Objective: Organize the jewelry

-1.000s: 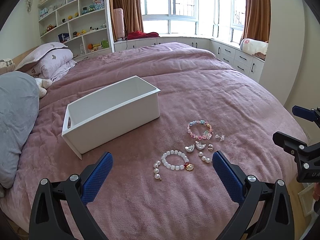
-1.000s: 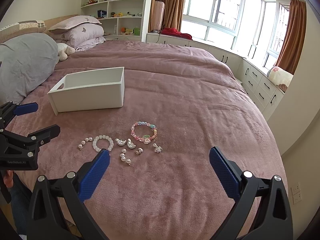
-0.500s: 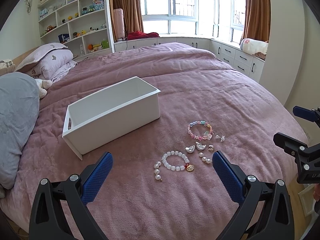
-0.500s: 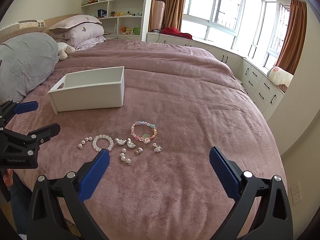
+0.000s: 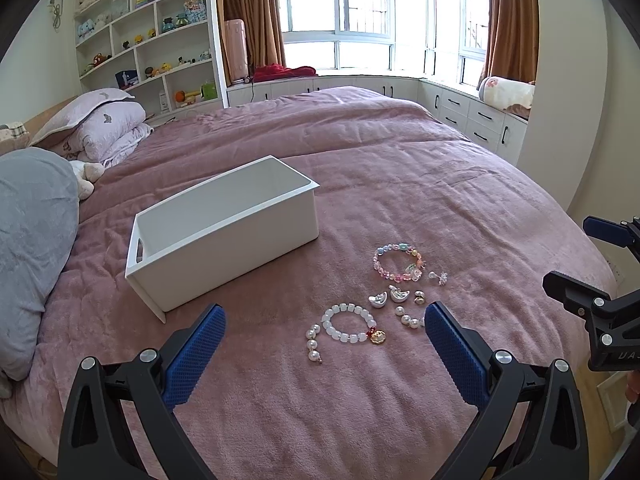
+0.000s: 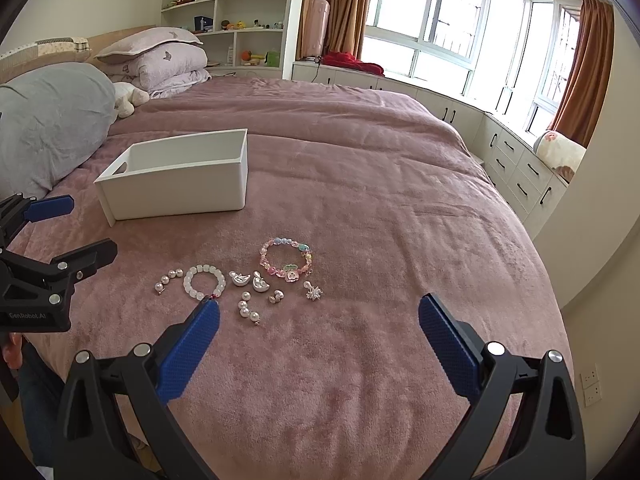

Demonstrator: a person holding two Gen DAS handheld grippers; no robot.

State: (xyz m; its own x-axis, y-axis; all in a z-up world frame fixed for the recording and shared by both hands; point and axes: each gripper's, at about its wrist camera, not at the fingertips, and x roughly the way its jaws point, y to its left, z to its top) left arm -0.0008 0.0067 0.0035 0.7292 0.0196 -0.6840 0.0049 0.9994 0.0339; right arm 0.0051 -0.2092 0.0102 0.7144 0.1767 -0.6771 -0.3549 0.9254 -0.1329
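Observation:
Jewelry lies on a mauve bedspread (image 5: 400,184): a white bead bracelet (image 5: 349,323) (image 6: 204,281) with a gold charm, a pastel bead bracelet (image 5: 397,261) (image 6: 285,258), a pearl strand (image 5: 312,343) (image 6: 166,280), two silver ingot charms (image 5: 387,295) (image 6: 248,279), more pearls (image 6: 247,311) and small earrings (image 6: 313,291). An empty white box (image 5: 224,236) (image 6: 176,176) stands behind them. My left gripper (image 5: 324,340) is open, above the bed just short of the white bracelet. My right gripper (image 6: 318,336) is open, nearer than the jewelry.
A grey pillow (image 5: 32,248) and lilac pillows (image 5: 108,128) lie at the left by the headboard. Shelves with toys (image 5: 152,40), window cabinets (image 5: 472,116) and the bed's right edge (image 6: 552,288) surround the bedspread.
The views have barely shifted; the left gripper has drifted slightly. Both grippers stay open and the jewelry has not moved.

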